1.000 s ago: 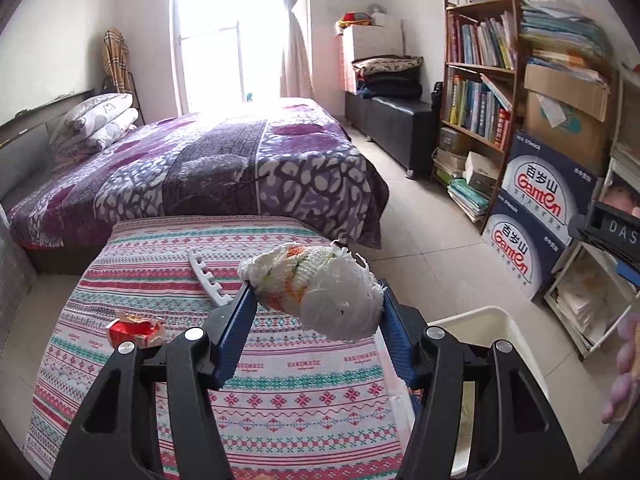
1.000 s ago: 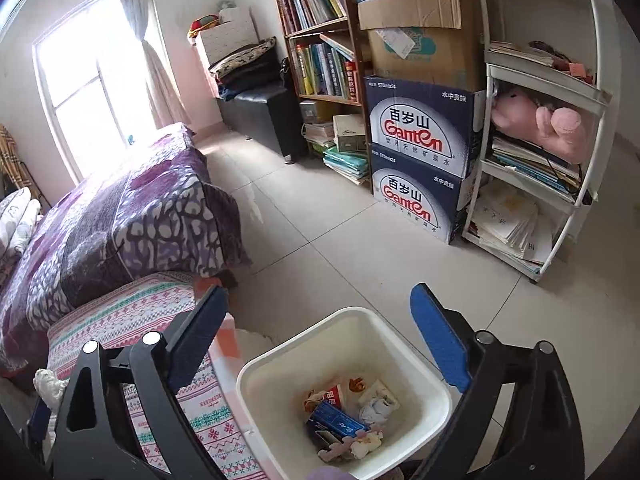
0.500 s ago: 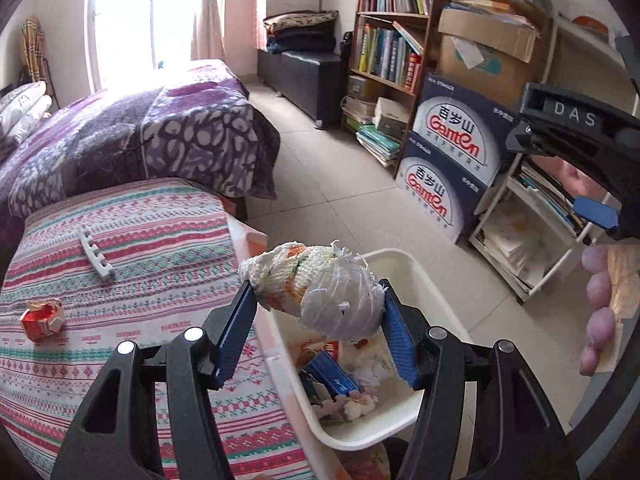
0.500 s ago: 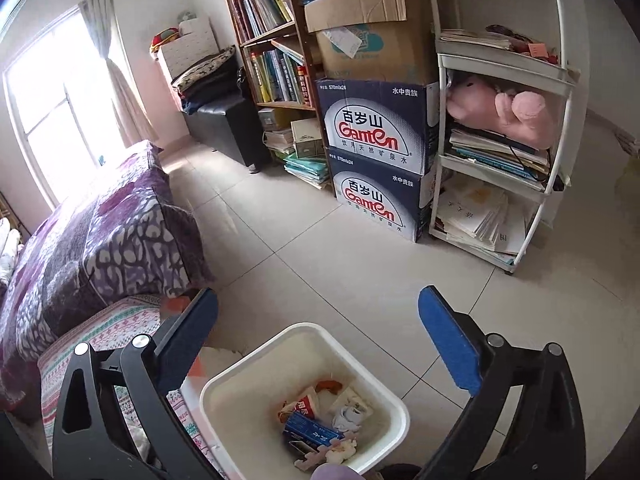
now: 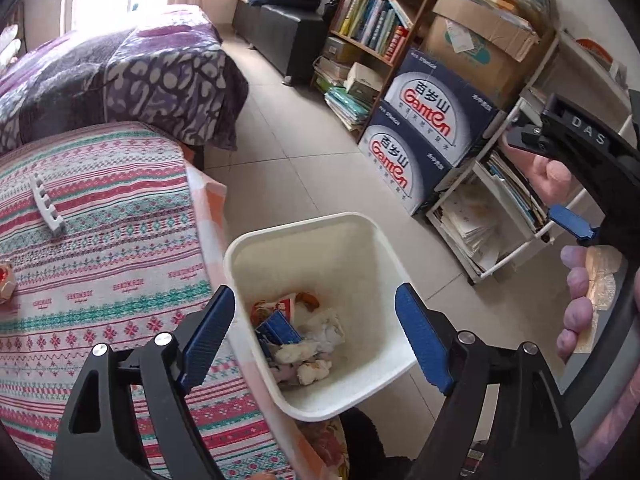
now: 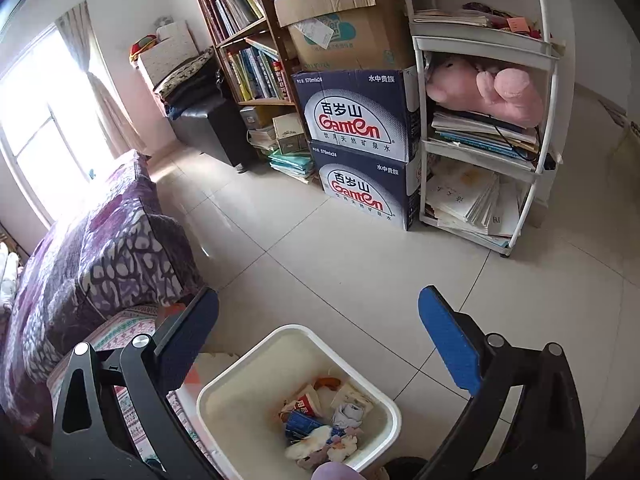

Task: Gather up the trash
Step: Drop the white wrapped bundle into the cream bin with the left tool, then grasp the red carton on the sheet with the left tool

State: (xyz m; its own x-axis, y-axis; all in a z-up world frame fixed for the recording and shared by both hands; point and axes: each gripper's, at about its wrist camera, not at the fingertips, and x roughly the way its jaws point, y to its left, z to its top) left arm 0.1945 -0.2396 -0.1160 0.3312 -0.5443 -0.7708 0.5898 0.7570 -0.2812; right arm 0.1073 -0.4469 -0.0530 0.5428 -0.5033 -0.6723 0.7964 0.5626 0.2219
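A white trash bin (image 5: 304,240) stands on the floor beside the table and holds several scraps, among them a white crumpled wad (image 5: 308,370). My left gripper (image 5: 316,332) is open and empty above the bin. My right gripper (image 6: 320,340) is open and empty, over the bin (image 6: 224,396) from the other side; its body also shows at the right of the left wrist view (image 5: 576,140). On the striped tablecloth (image 5: 100,264) lie a white toothed plastic strip (image 5: 46,210) and a red wrapper (image 5: 5,282) at the left edge.
A purple bed (image 5: 120,64) lies behind the table. Two Ganten boxes (image 6: 360,152), a bookshelf (image 6: 248,64) and a white rack (image 6: 488,140) with papers and a pink plush toy line the right wall. Tiled floor (image 6: 320,248) lies between.
My left gripper swung right from the table to over the bin, opened and let go of the crumpled wad, which now lies in the bin. My right gripper stayed open.
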